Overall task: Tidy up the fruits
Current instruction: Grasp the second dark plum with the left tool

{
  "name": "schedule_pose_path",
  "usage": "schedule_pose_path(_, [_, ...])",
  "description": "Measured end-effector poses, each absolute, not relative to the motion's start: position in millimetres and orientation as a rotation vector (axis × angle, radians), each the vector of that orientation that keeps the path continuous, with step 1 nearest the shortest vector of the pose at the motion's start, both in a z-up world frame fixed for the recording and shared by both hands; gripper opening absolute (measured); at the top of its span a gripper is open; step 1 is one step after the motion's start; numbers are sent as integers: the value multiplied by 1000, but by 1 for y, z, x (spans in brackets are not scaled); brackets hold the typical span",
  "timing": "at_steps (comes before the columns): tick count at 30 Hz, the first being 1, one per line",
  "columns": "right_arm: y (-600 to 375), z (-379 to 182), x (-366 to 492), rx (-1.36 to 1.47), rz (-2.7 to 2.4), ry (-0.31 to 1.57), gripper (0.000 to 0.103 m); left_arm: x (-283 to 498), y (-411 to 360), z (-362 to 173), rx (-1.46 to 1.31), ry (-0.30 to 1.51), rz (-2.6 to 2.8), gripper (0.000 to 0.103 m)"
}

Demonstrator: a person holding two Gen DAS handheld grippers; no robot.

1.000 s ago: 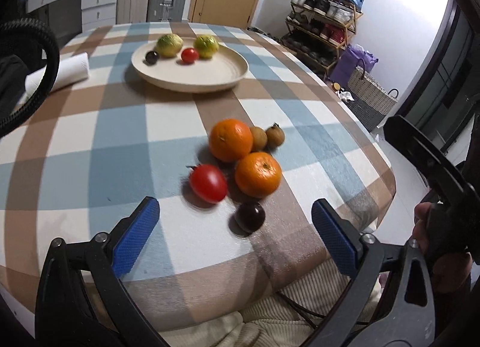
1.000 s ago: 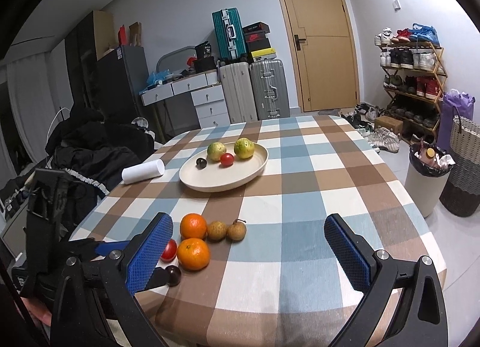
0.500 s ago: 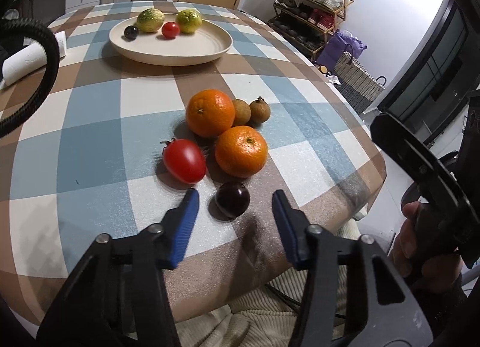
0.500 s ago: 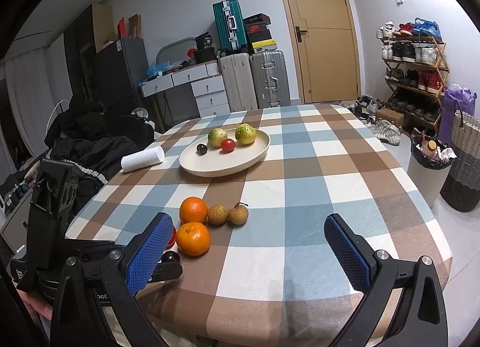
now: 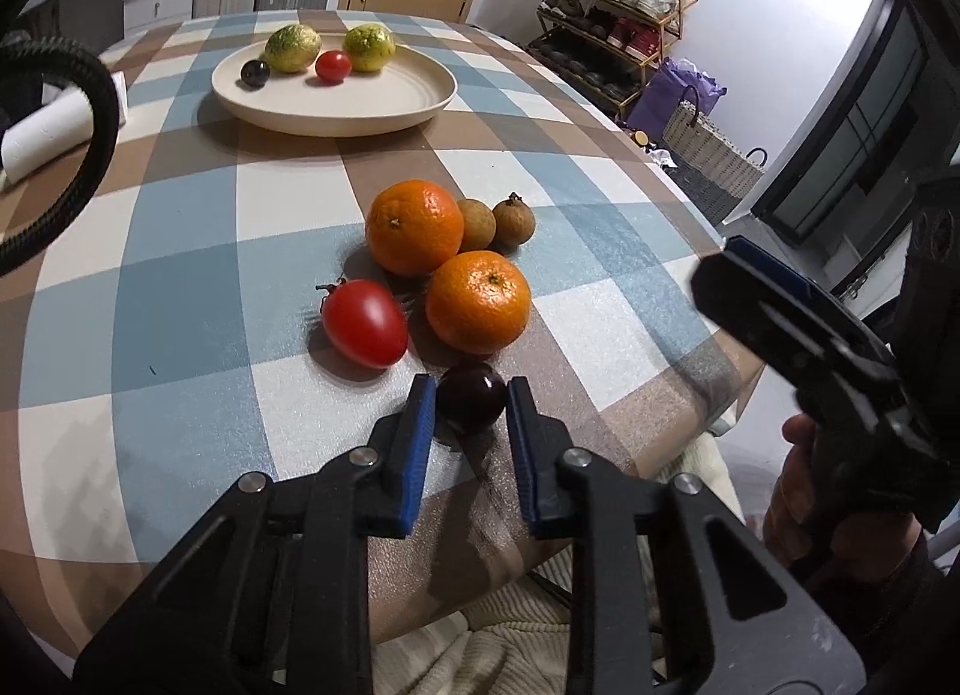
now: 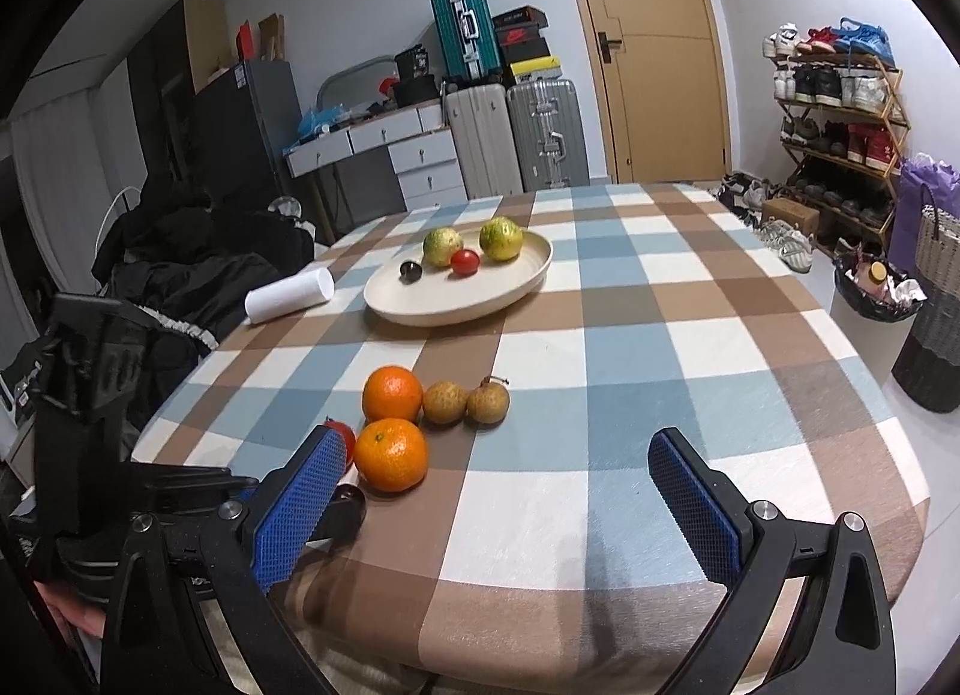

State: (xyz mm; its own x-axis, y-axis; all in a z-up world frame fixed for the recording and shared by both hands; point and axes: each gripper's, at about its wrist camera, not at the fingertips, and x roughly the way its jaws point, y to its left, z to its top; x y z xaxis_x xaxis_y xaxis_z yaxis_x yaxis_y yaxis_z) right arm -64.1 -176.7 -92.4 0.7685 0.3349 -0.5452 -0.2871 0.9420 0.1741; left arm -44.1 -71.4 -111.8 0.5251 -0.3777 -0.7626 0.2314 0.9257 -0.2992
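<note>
The left gripper [image 5: 467, 402] jaws have narrowed onto the dark plum [image 5: 470, 398], probably gripping; right gripper [image 6: 492, 491] jaws wide.

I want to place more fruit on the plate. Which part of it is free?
The front half of the plate is bare. Its far side is crowded: two green fruits, a small tomato and a dark fruit.

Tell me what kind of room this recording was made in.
Probably a lived-in home, a dining area near the entrance: a table with a checked cloth, a loaded shoe rack by the door, and suitcases stacked against the wall.
</note>
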Motion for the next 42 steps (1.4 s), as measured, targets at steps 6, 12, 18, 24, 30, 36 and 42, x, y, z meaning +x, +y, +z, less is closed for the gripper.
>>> schedule_pose_path(6, [-176, -101, -53, 98, 320, 642, 103, -50, -69, -113, -160, 924, -389, 21])
schedule_pose_path(12, [-180, -106, -43, 146, 313, 668, 103, -57, -64, -106, -154, 884, -405, 21])
schedule_pose_path(18, [-171, -107, -40, 136, 362, 677, 103, -66, -53, -87, -162, 815, -398, 21])
schedule_pose_path(24, [-156, -110, -35, 116, 421, 698, 103, -66, -24, -75, -205, 780, -350, 21])
schedule_pose_path(30, [-137, -119, -27, 95, 469, 726, 103, -63, 8, -76, -238, 774, -287, 21])
schedule_pose_path(36, [-124, -125, -20, 99, 494, 747, 101, -58, 24, -74, -240, 758, -250, 21])
schedule_pose_path(42, [-117, -133, -16, 101, 521, 775, 88, -53, 25, -72, -232, 742, -248, 21])
